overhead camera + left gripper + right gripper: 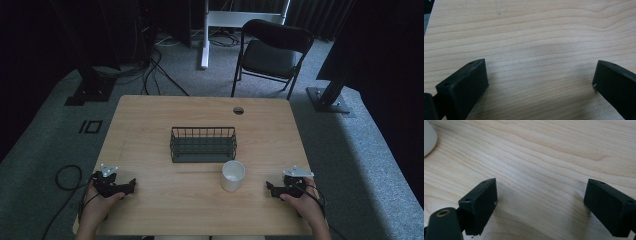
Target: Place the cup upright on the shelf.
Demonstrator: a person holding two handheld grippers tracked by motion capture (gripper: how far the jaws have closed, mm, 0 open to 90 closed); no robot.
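Both boxy black tongs, left (540, 77) and right (540, 197), gape empty over grained wood near a round white cup (233, 175).

Bare table (165, 200) between tools; cup (233, 175) before wire basket (203, 144).
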